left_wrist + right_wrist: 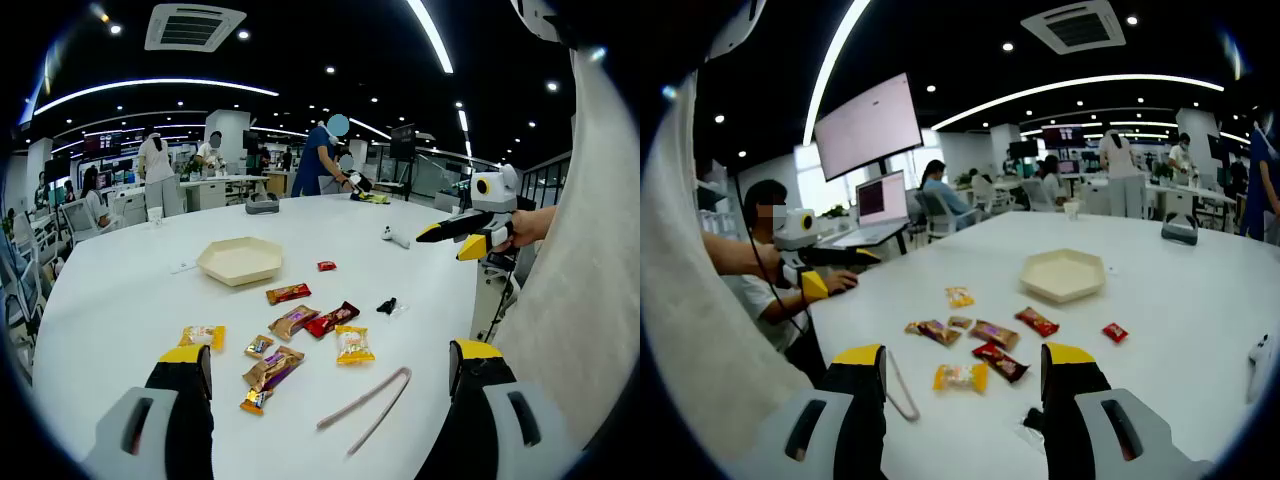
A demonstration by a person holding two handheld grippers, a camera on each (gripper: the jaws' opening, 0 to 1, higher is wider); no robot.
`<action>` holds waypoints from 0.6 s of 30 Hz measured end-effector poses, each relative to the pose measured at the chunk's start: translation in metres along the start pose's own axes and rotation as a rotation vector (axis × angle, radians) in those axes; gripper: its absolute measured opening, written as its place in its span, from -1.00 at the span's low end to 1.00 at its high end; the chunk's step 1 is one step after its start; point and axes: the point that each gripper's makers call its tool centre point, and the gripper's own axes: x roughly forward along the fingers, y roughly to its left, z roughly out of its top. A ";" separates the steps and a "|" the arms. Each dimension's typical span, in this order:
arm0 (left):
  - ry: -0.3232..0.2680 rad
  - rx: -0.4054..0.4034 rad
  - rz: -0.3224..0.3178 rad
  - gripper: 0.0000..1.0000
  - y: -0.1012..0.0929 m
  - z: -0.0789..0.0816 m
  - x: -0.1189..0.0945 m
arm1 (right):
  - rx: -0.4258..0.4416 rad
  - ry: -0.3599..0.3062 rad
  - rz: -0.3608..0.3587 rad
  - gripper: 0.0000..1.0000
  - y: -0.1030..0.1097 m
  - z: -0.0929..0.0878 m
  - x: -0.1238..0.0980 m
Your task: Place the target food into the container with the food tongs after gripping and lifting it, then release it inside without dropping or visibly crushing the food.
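Holding both grippers above the white table (120, 290), you have the left gripper (330, 375) w/ jaws spread wide & nothing between them; the right gripper (962, 372) is likewise agape & empty. The food tongs (366, 408) lie untouched near the table edge, just beside the snacks. Target food isn't specified; candidates are the scattered packets, e.g. the yellow packet (354, 344), red packet (331, 319) & brown packet (292, 321). The beige hexagonal container (239, 260) sits empty beyond them. Likely risks: tongs are thin & flat on the table, so a shallow pinch could slip or skid them off the edge; packets lie close together, so tong tips may drag a neighbour; squeezing hard could crush contents. Surroundings: small black item (387, 305), small red sweet (326, 265), people at desks behind. Path to the container looks unobstructed.
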 end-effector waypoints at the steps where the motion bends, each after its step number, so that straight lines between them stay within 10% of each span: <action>1: 0.006 0.002 -0.006 0.99 0.001 -0.003 0.001 | 0.001 0.003 0.003 0.27 0.001 -0.001 0.001; 18: -0.008 -0.036 -0.078 0.92 -0.012 -0.025 0.026 | -0.044 0.055 0.021 0.26 0.012 -0.005 0.007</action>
